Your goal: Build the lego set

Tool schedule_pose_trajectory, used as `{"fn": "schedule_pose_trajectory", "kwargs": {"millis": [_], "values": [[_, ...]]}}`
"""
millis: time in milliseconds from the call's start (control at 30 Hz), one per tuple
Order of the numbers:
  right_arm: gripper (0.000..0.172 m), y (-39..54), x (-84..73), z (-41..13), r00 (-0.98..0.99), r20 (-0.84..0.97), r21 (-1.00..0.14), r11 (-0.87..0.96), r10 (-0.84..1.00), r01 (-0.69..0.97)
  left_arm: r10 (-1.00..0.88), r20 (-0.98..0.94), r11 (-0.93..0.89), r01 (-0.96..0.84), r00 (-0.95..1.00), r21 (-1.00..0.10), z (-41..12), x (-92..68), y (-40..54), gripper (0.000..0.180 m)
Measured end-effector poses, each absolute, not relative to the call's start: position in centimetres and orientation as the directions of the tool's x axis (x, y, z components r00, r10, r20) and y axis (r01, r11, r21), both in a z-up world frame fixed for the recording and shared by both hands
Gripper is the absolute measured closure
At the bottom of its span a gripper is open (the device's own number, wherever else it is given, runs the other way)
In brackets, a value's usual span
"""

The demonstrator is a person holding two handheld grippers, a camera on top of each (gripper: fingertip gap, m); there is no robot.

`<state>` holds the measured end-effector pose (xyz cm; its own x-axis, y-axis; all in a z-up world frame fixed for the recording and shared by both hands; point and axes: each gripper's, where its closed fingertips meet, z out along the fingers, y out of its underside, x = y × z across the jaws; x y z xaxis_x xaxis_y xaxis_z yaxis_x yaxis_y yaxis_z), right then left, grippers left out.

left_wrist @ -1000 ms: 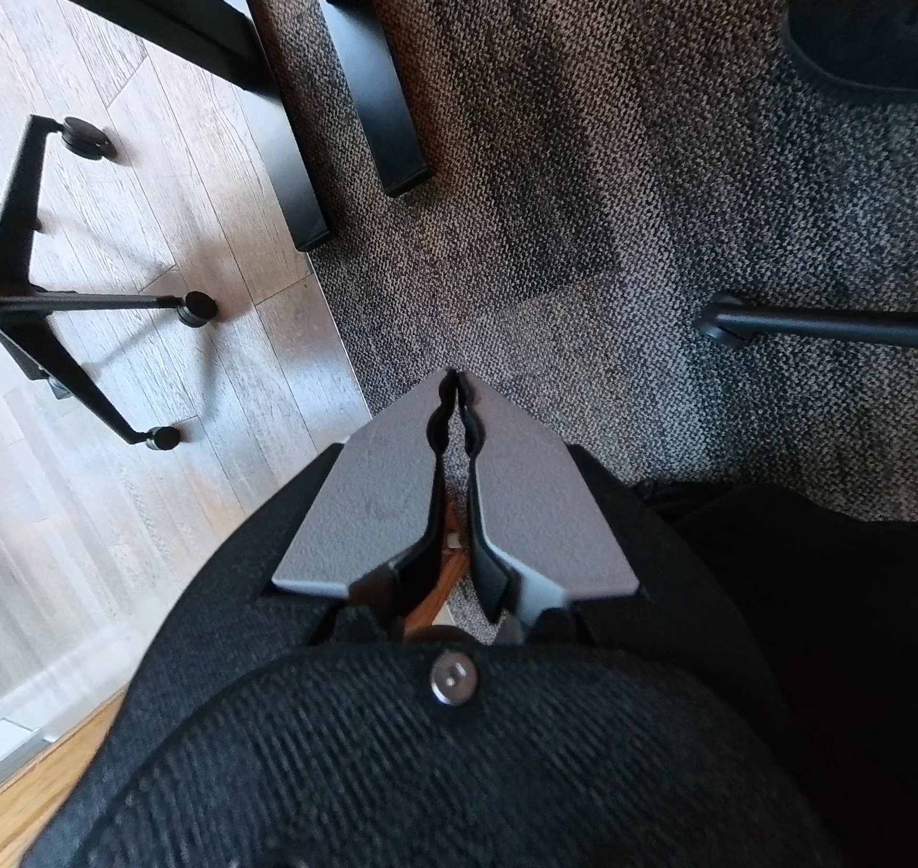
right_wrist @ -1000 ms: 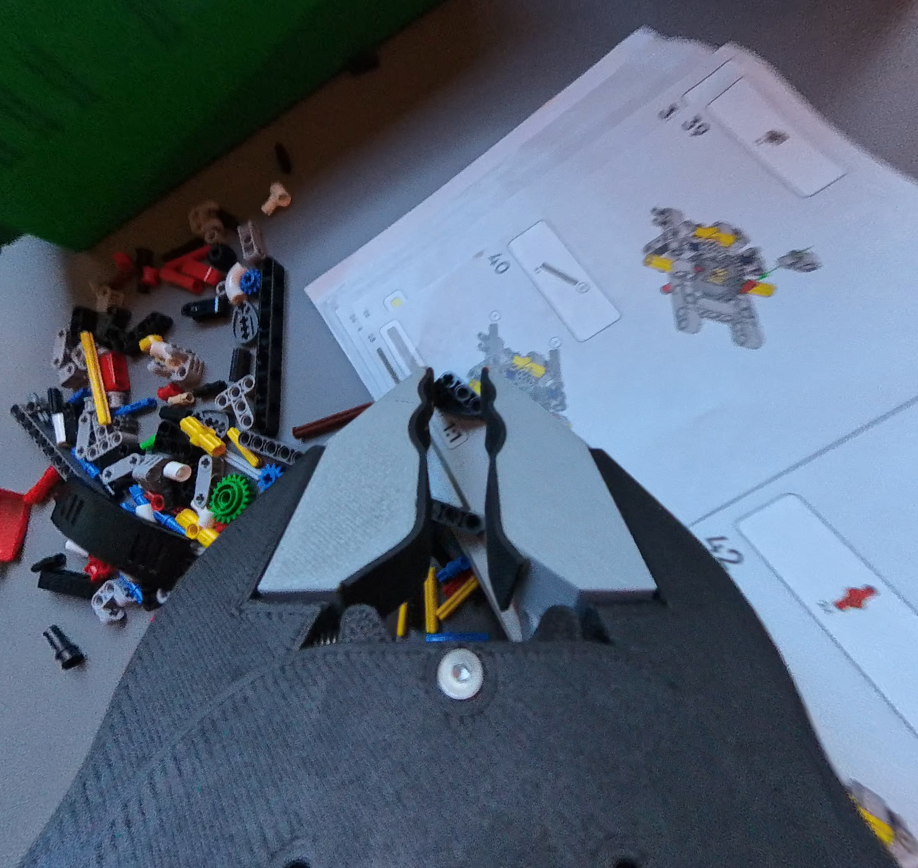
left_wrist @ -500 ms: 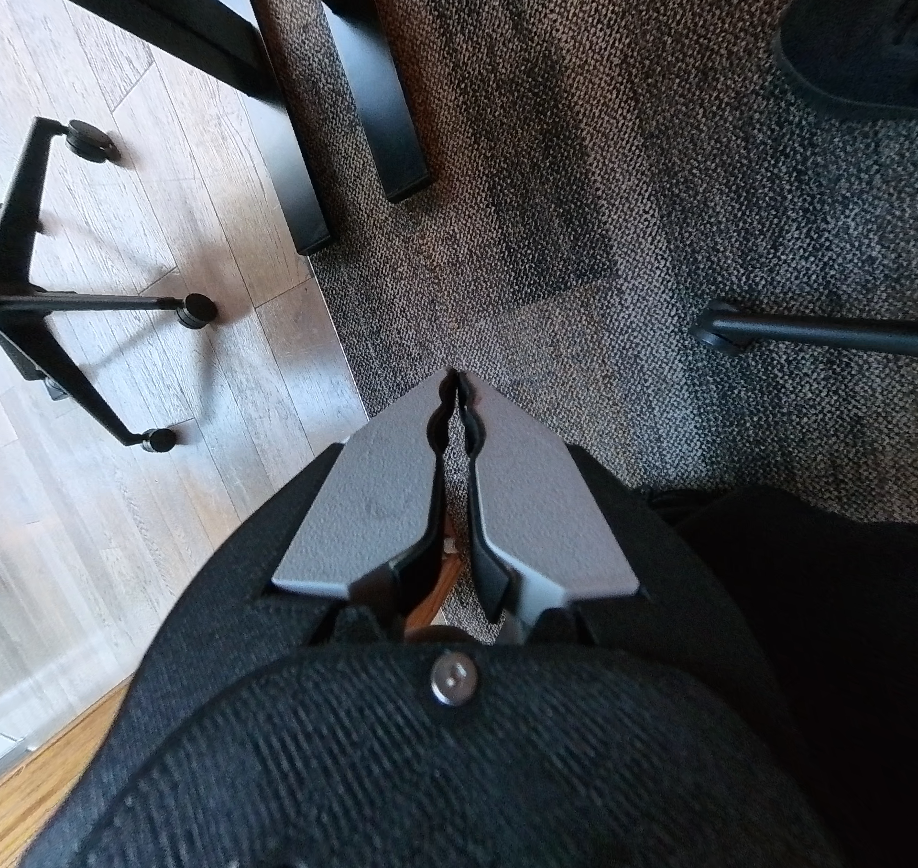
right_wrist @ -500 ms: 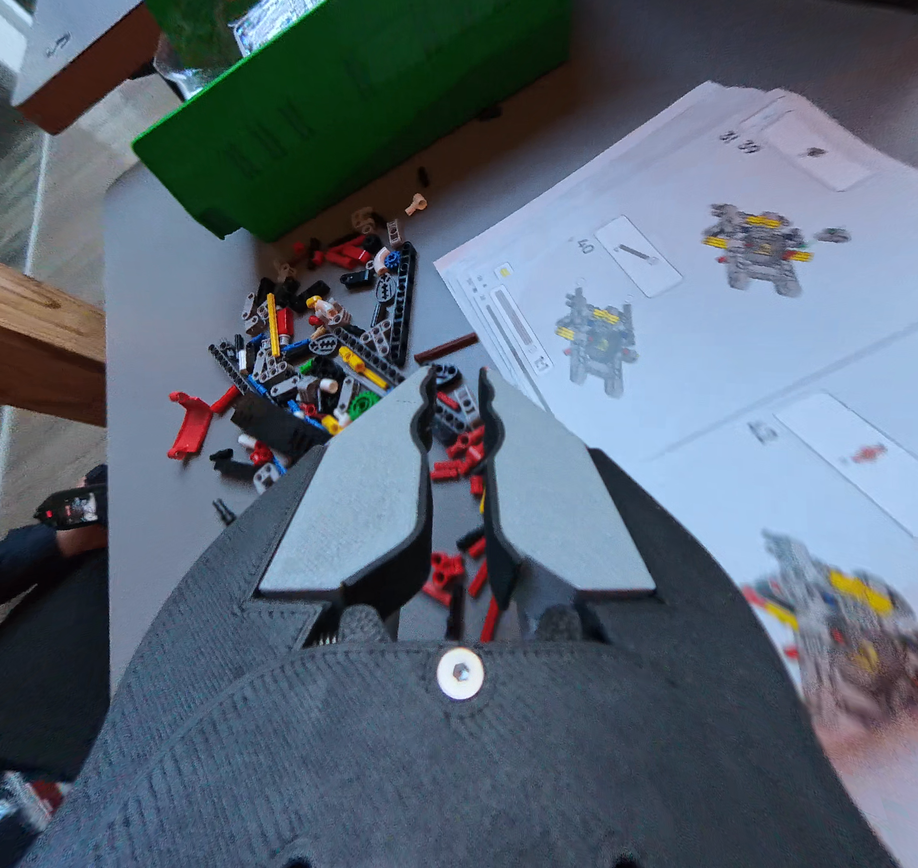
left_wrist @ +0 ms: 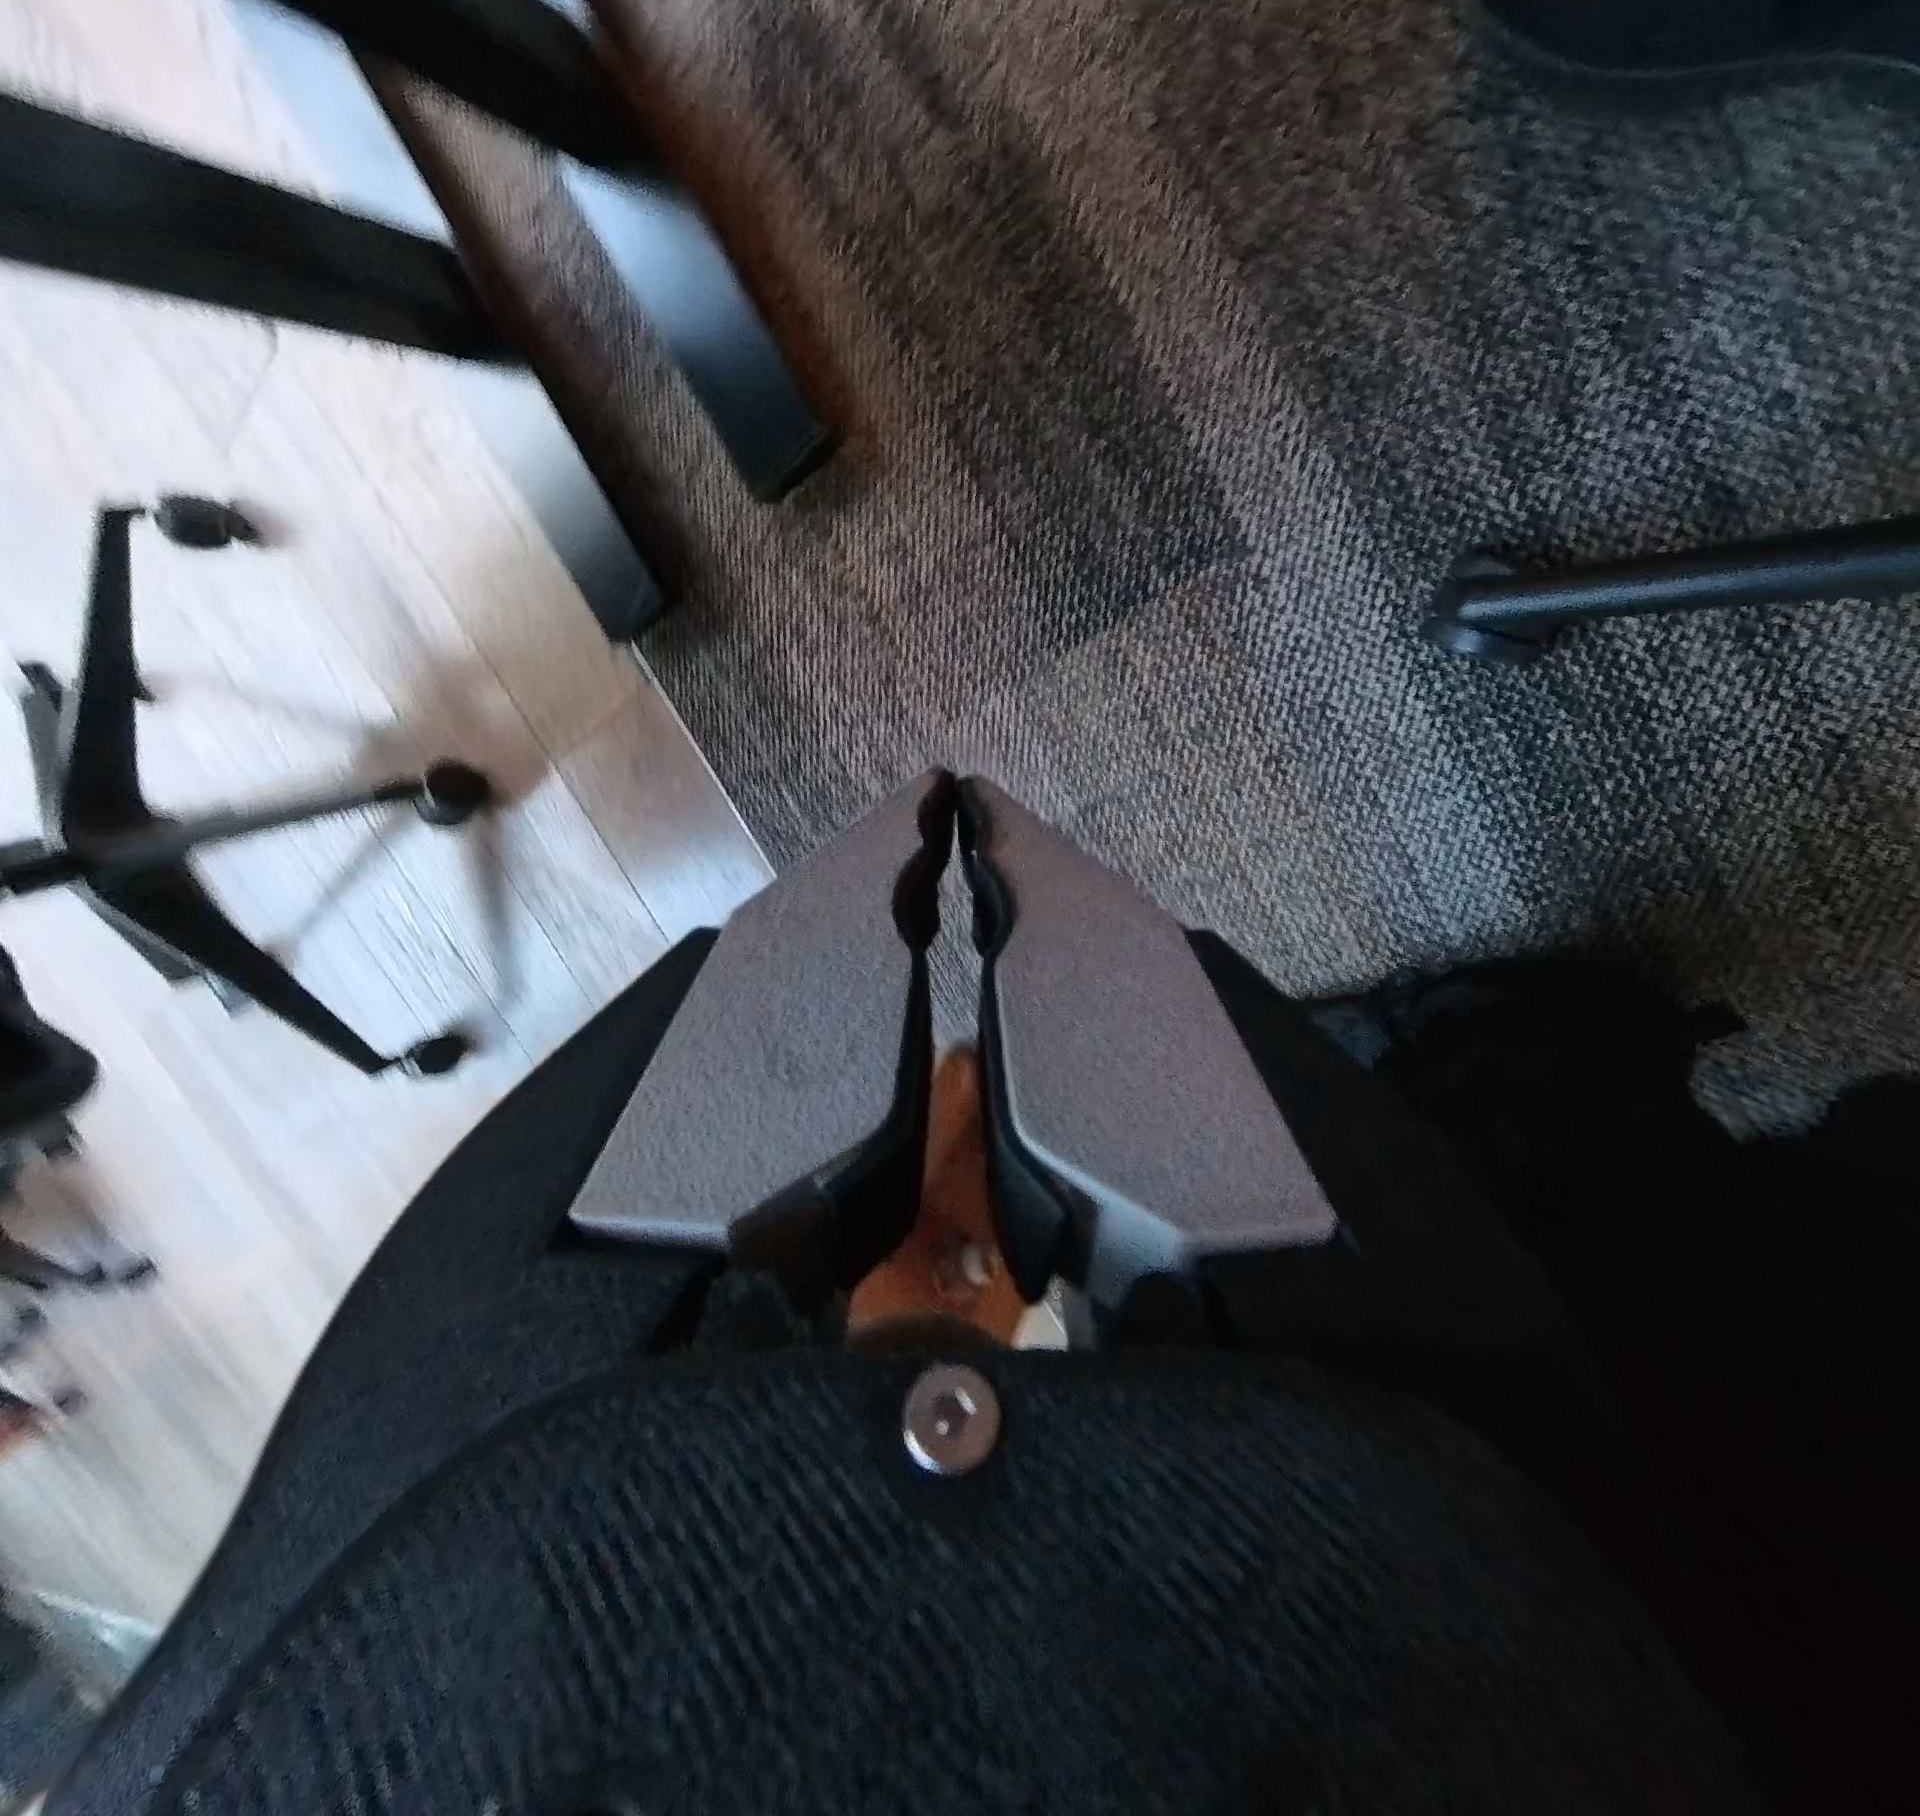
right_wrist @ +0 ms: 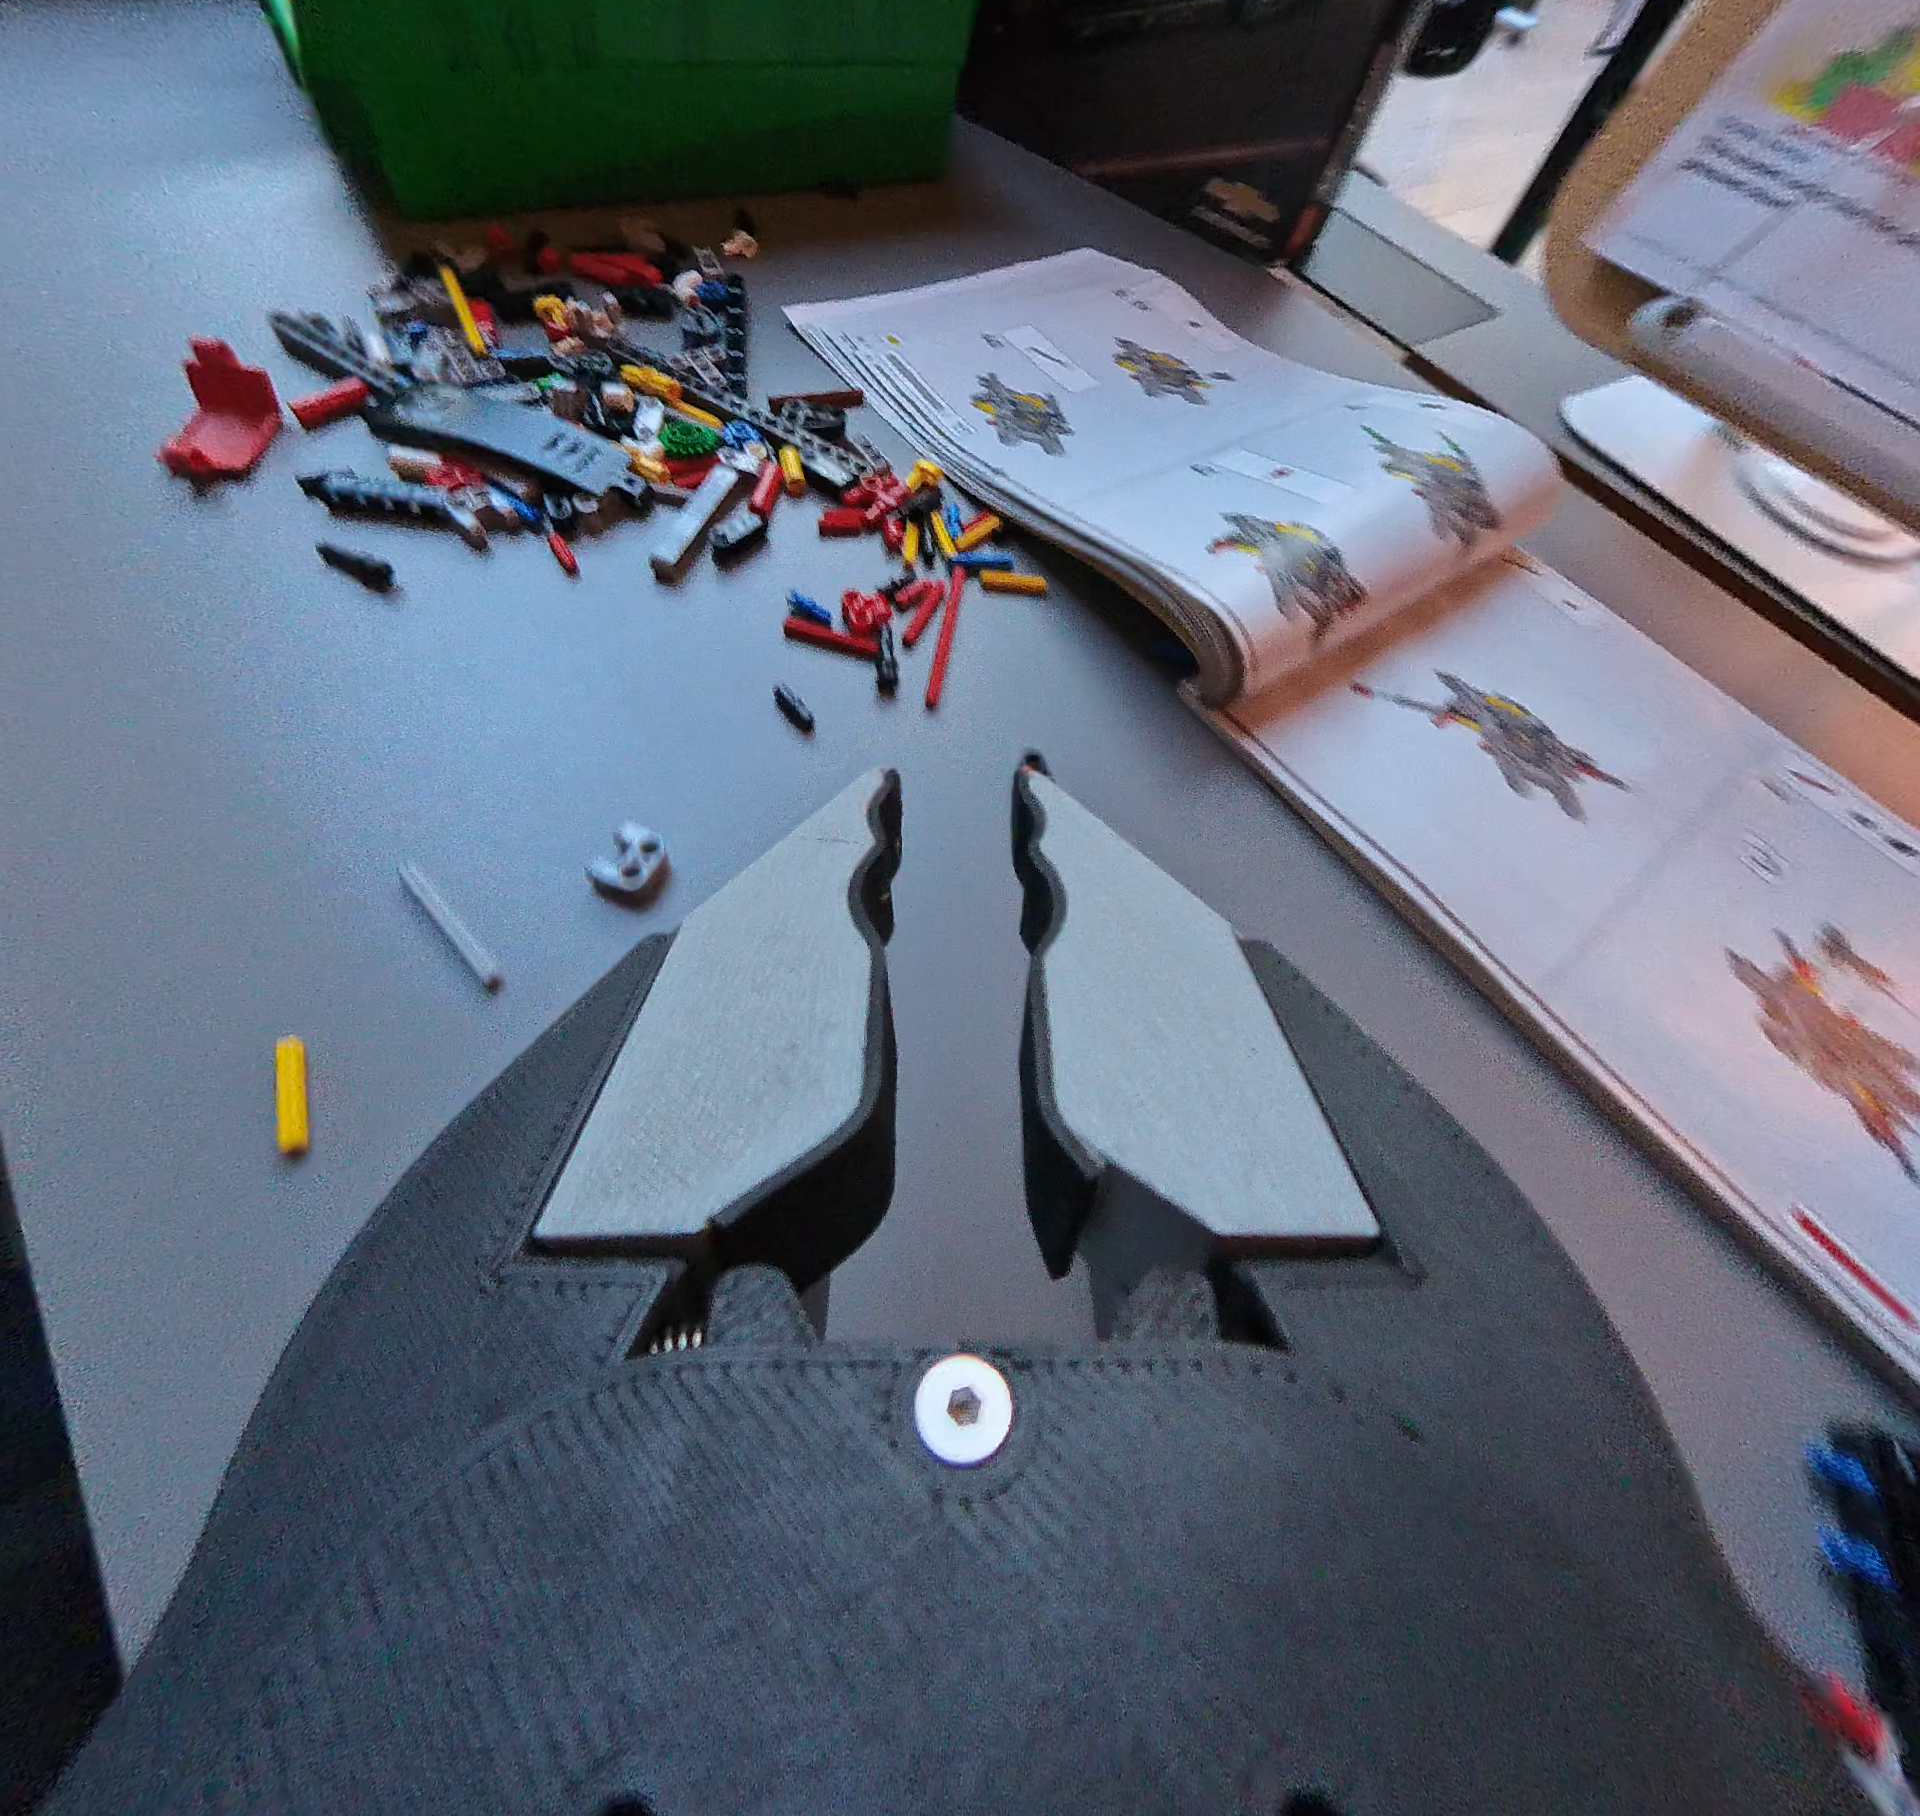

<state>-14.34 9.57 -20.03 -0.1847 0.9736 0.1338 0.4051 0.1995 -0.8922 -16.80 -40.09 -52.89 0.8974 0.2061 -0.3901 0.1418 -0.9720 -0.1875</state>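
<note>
My right gripper (right_wrist: 956, 774) is open and empty. It hovers low over the grey table (right_wrist: 312, 727), and bare tabletop shows between its fingers. A pile of small coloured building pieces (right_wrist: 623, 436) lies ahead to the left. A cluster of red pins and rods (right_wrist: 883, 613) and a lone black pin (right_wrist: 793, 707) lie nearer. A small grey piece (right_wrist: 629, 864) sits just left of the left finger. An open instruction booklet (right_wrist: 1247, 478) lies to the right. My left gripper (left_wrist: 951, 792) is shut on nothing and points down at the carpet (left_wrist: 1247, 519).
A green bin (right_wrist: 644, 52) and a dark box (right_wrist: 1174, 52) stand at the table's back. A white rod (right_wrist: 452, 925) and a yellow pin (right_wrist: 292, 1094) lie loose at the left. Below the left gripper are a chair base (left_wrist: 156, 852), black table legs (left_wrist: 727, 364) and wood floor (left_wrist: 312, 935). Some 60 centimeters of space lies between my two pairs of fingers. The small grey piece (right_wrist: 629, 864) sits 9 centimeters or so from the ends of my right fingers. My right gripper's tips are some 10 centimeters from the lone black pin (right_wrist: 793, 707).
My right gripper has pulled back from the booklet and pile, tilted lower, and its jaws have widened. A black piece seen between its tips a second ago is no longer there. The left view has shifted slightly.
</note>
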Motion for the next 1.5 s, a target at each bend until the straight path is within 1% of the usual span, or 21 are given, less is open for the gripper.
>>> {"fn": "schedule_pose_trajectory", "kwargs": {"millis": [67,167,267,367,400,433,533,667,767,800,867,933,1000,1033,1133,1200,1300,1333,1367,1433,1500], "values": [[0.151,10.1,-12.1,-20.6,-0.136,0.164,-0.883,0.207,0.977,0.420,0.194,-0.395,-0.969,0.114,0.898,-0.218,-52.7,-16.4,-38.5,0.180],[0.145,9.6,-9.7,-21.1,-0.109,0.170,-0.863,0.201,0.979,0.464,0.240,-0.335,-0.943,0.137,0.911,-0.304,-52.9,-14.7,-37.3,0.180],[0.141,7.8,-8.7,-21.3,-0.106,0.198,-0.843,0.224,0.974,0.488,0.259,-0.350,-0.943,0.157,0.900,-0.295,-53.0,-13.5,-39.6,0.180],[0.141,5.8,-8.4,-22.1,-0.087,0.200,-0.834,0.216,0.976,0.508,0.338,-0.321,-0.919,0.236,0.885,-0.317,-52.7,-12.3,-41.8,0.180],[0.141,4.9,-8.1,-22.1,-0.083,0.183,-0.839,0.199,0.980,0.507,0.367,-0.312,-0.907,0.262,0.876,-0.331,-52.5,-11.8,-42.2,0.167],[0.141,3.9,-7.7,-21.8,-0.078,0.174,-0.850,0.189,0.982,0.492,0.388,-0.306,-0.896,0.278,0.869,-0.346,-52.4,-11.3,-42.5,0.160],[0.141,0.3,-5.9,-20.4,-0.089,0.209,-0.876,0.227,0.974,0.425,0.411,-0.301,-0.877,0.284,0.860,-0.388,-52.4,-8.8,-43.2,0.152],[0.132,-8.0,-2.5,-20.9,-0.213,0.245,-0.881,0.309,0.946,0.359,0.430,-0.285,-0.861,0.295,0.856,-0.414,-53.5,-4.3,-44.5,0.150],[0.118,-15.6,0.4,-24.3,-0.334,0.269,-0.872,0.376,0.903,0.314,0.471,-0.277,-0.832,0.316,0.837,-0.457,-54.5,-1.0,-45.3,0.147],[0.117,-18.1,1.5,-26.3,-0.377,0.263,-0.857,0.394,0.888,0.332,0.488,-0.260,-0.816,0.330,0.833,-0.475,-54.9,0.4,-45.5,0.147],[0.119,-22.8,4.5,-31.0,-0.465,0.196,-0.815,0.408,0.863,0.412,0.507,-0.209,-0.792,0.356,0.836,-0.496,-55.9,3.5,-45.9,0.147],[0.122,-27.0,7.8,-35.0,-0.554,0.161,-0.777,0.451,0.817,0.440,0.505,-0.178,-0.778,0.356,0.845,-0.518,-56.3,6.4,-46.0,0.147],[0.122,-30.2,10.1,-38.5,-0.590,0.151,-0.741,0.485,0.794,0.464,0.494,-0.172,-0.769,0.335,0.852,-0.544,-56.5,9.2,-46.1,0.150],[0.124,-31.7,10.9,-40.0,-0.597,0.144,-0.743,0.485,0.789,0.462,0.493,-0.165,-0.763,0.333,0.854,-0.555,-56.5,10.4,-46.1,0.151],[0.127,-35.3,12.0,-44.7,-0.548,0.074,-0.753,0.407,0.833,0.516,0.514,-0.098,-0.711,0.358,0.852,-0.605,-56.0,12.9,-44.7,0.151],[0.129,-36.3,13.0,-47.2,-0.469,0.038,-0.749,0.336,0.882,0.571,0.535,-0.062,-0.667,0.376,0.842,-0.643,-55.3,13.9,-43.4,0.151],[0.131,-36.5,16.8,-48.7,-0.351,-0.048,-0.756,0.196,0.935,0.624,0.537,0.010,-0.607,0.395,0.844,-0.690,-54.2,15.9,-40.6,0.152],[0.132,-36.7,18.7,-49.1,-0.363,-0.078,-0.753,0.184,0.929,0.632,0.530,0.013,-0.599,0.385,0.848,-0.702,-53.9,16.5,-39.6,0.152],[0.129,-36.2,20.4,-49.7,-0.372,-0.070,-0.733,0.205,0.926,0.648,0.521,0.008,-0.599,0.373,0.853,-0.709,-53.6,17.2,-38.6,0.153],[0.125,-34.0,23.4,-51.1,-0.354,-0.020,-0.682,0.246,0.935,0.689,0.506,-0.014,-0.606,0.344,0.862,-0.717,-53.5,18.6,-37.1,0.154],[0.124,-31.3,26.0,-52.0,-0.339,0.015,-0.667,0.261,0.941,0.697,0.493,-0.037,-0.621,0.321,0.869,-0.715,-53.6,19.5,-35.8,0.155]]}}
